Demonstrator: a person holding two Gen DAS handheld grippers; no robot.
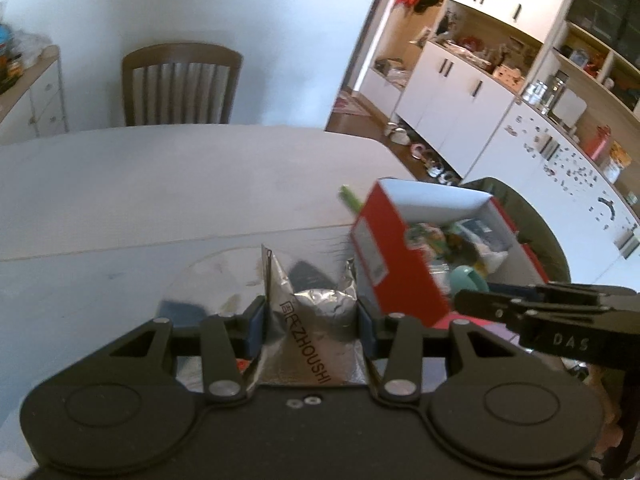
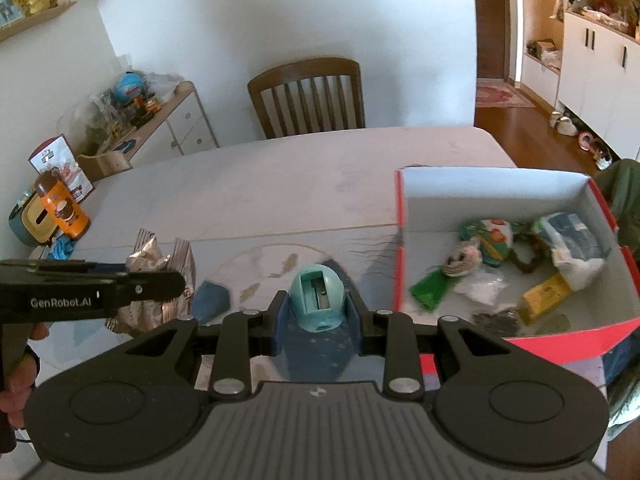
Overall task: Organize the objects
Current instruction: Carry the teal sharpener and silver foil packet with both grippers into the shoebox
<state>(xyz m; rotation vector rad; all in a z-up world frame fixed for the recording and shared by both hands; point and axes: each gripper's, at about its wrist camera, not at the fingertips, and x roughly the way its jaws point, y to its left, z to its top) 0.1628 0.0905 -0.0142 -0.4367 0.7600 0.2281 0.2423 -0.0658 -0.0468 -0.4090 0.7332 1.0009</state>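
My left gripper (image 1: 310, 320) is shut on a crinkled silver foil packet (image 1: 308, 320) with black lettering, held above the table. In the right wrist view that same foil packet (image 2: 160, 276) shows at the left, with the left gripper (image 2: 178, 280) across it. My right gripper (image 2: 318, 312) is shut on a teal pencil sharpener (image 2: 318, 300), just left of the red box (image 2: 560, 340). The red box (image 1: 384, 256) has a white inside and holds several small packets and wrappers. The right gripper's black body (image 1: 560, 312) reaches in from the right in the left wrist view, its fingertips hidden.
The pale table (image 2: 280, 188) extends ahead, with a wooden chair (image 2: 308, 96) at its far edge. An orange bottle (image 2: 62, 208) and a teal-and-yellow holder (image 2: 30, 220) stand at the table's left. White cabinets (image 1: 460, 92) line the right wall. A hand (image 2: 20, 384) grips the left handle.
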